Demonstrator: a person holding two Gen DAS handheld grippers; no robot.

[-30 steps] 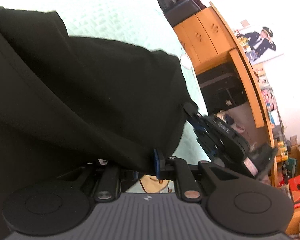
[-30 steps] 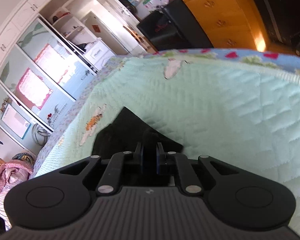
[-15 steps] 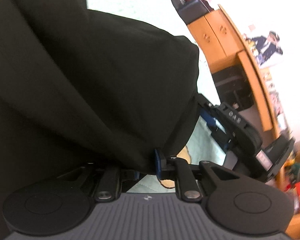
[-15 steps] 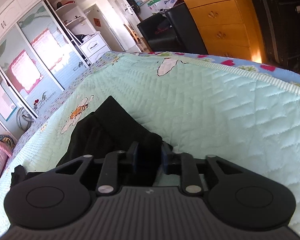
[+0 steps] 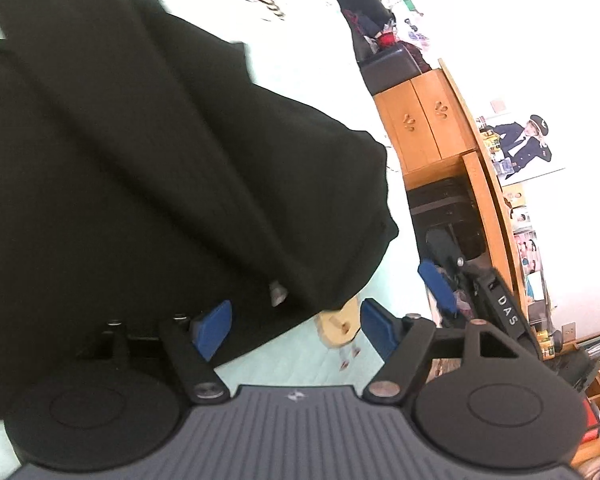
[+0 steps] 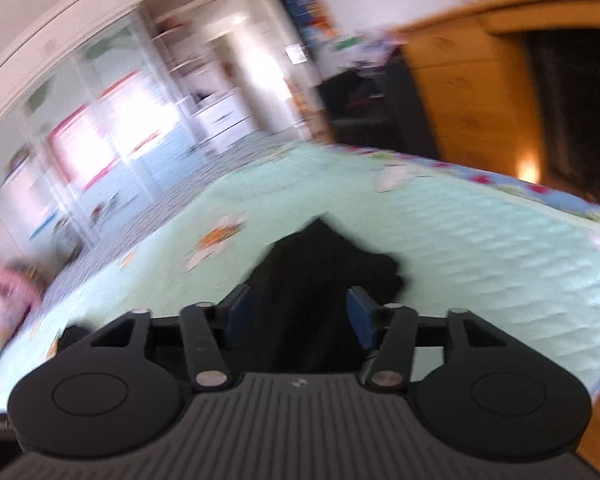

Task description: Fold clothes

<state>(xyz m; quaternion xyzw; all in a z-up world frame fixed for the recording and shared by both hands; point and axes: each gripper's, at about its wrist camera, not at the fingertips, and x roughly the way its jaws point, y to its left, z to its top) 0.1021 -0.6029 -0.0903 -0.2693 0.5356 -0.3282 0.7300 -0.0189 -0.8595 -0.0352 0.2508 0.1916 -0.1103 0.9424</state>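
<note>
"DAS" on the right gripper (image 5: 440,288)

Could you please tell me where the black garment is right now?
The black garment lies on the mint quilt, filling the left wrist view's left side, just ahead of both opening tongs.

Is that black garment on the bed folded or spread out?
Folded, loosely: the black garment lies doubled in rumpled layers on the green quilt.
</note>
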